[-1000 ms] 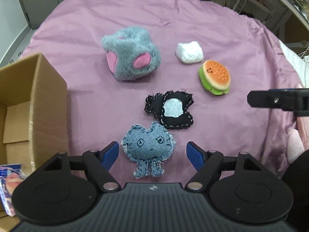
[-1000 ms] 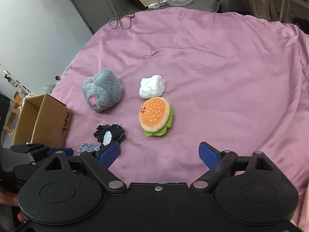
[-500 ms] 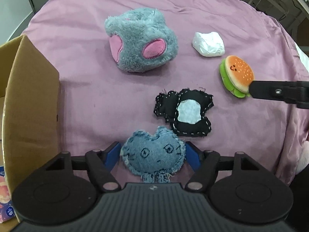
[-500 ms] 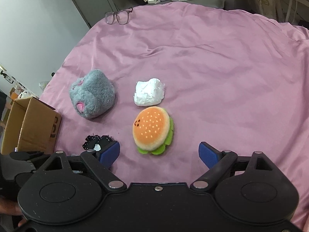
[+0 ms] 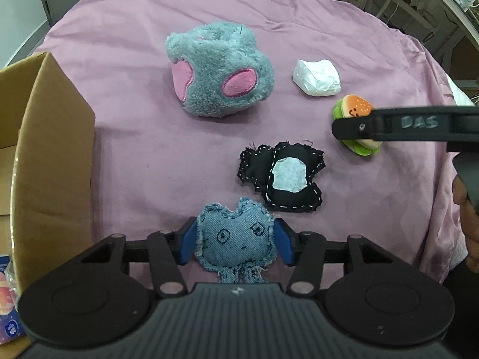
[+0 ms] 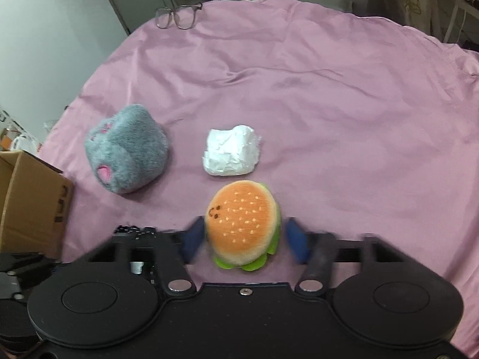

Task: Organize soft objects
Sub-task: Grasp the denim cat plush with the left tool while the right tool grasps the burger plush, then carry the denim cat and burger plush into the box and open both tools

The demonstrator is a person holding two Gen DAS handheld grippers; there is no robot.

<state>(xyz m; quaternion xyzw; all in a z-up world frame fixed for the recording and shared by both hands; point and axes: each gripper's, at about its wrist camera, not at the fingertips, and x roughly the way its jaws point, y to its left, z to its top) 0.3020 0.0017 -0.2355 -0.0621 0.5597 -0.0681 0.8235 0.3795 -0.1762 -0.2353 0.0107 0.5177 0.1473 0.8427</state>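
My left gripper (image 5: 235,239) is shut on a blue denim soft toy (image 5: 235,236) at the near edge of the pink cloth. My right gripper (image 6: 244,239) straddles a burger plush (image 6: 242,221); its blue fingers are motion-blurred and close to its sides, with a small gap showing on the right. The burger plush (image 5: 354,110) also shows in the left wrist view, partly behind the right gripper's finger. A grey and pink plush (image 5: 218,71), a white soft lump (image 5: 317,77) and a black stitched soft toy (image 5: 284,179) lie on the cloth.
An open cardboard box (image 5: 45,149) stands at the left edge, also in the right wrist view (image 6: 33,203). Glasses (image 6: 176,16) lie at the far edge of the cloth. Shelves and clutter stand beyond the table.
Both grippers moved forward and narrowed. The left one closed on the denim toy. The right one came around the burger plush, its fingers still moving inward.
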